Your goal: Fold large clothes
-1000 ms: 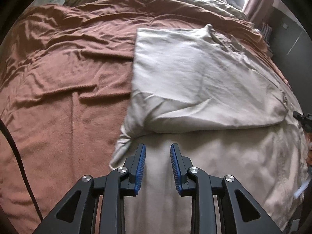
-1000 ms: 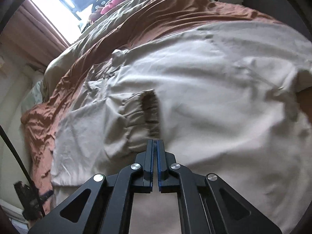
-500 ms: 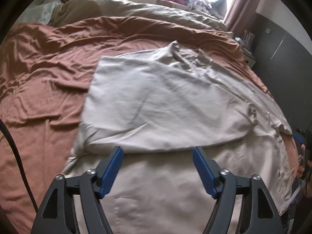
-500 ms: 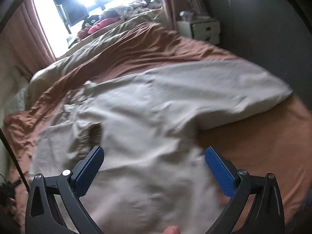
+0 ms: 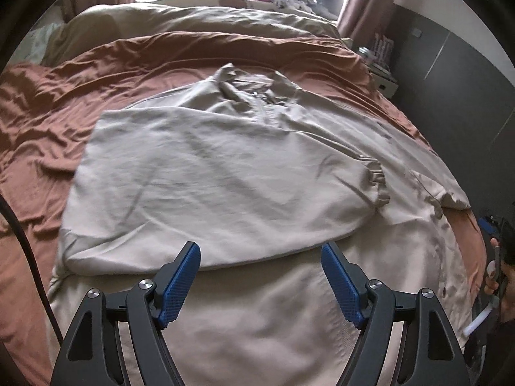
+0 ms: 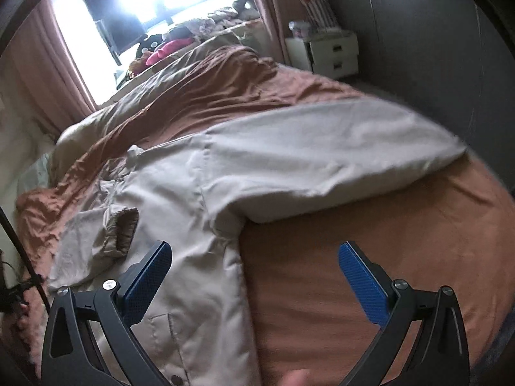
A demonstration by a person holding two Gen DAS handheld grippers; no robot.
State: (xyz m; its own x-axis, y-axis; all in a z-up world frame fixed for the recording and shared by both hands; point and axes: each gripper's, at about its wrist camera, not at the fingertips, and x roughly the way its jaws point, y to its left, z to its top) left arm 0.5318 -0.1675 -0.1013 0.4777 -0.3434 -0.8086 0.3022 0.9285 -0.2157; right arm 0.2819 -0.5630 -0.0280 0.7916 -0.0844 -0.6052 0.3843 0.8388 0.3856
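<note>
A large beige jacket (image 5: 244, 193) lies spread on the bed (image 5: 48, 103), over the rust-brown sheet, its collar toward twelve o'clock and its hem toward six. One sleeve (image 5: 225, 186) is already laid flat across the chest, its gathered cuff (image 5: 378, 183) ending at about three o'clock in the left wrist view. The other sleeve (image 6: 322, 167) stretches out sideways over the sheet, toward two o'clock in the right wrist view. The left claw (image 5: 260, 281) hangs just above the lower body of the jacket with its jaws wide apart and nothing between them; the right claw (image 6: 254, 276) is likewise spread and empty, poised over the side seam and the bare sheet beside it. The step in hand looks like bringing in that outstretched sleeve. To do it well, pinch it close to the far end, lift only enough to clear the fabric, carry it straight across so it lands square on the first sleeve, and hold the body steady with the left claw so the layers beneath do not slide or bunch.
</note>
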